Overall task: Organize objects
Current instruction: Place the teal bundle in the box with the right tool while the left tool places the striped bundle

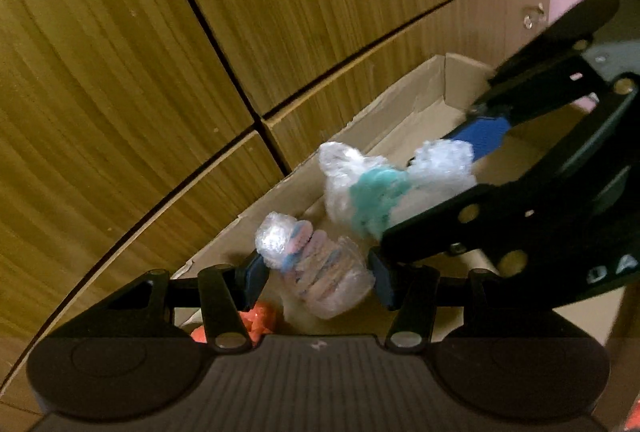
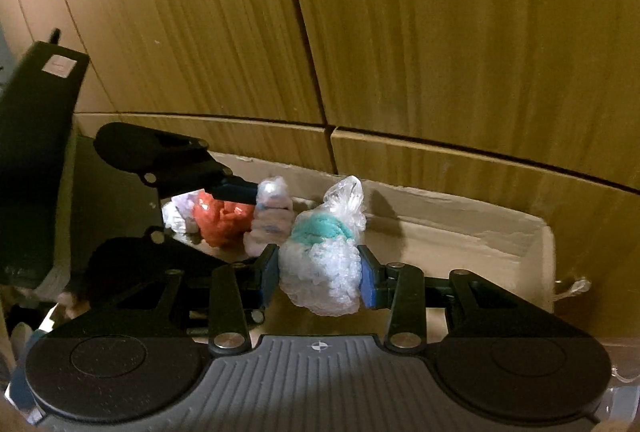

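My left gripper (image 1: 318,278) is shut on a clear plastic bag of pink and blue knitted stuff (image 1: 320,268), held over an open cardboard box (image 1: 400,112). My right gripper (image 2: 320,272) is shut on a clear plastic bag with a teal and white knitted item (image 2: 324,256), also over the box (image 2: 460,228). In the left wrist view the right gripper (image 1: 436,168) comes in from the right with its teal bag (image 1: 376,192). In the right wrist view the left gripper (image 2: 260,212) holds the pink and blue bag (image 2: 270,216) just left of the teal one.
An orange bagged item (image 2: 218,220) and a pale bagged item (image 2: 178,216) lie in the box at the left; the orange one shows under my left gripper (image 1: 260,322). Wooden cabinet doors (image 2: 440,32) stand right behind the box. A small metal knob (image 1: 534,17) sits on one door.
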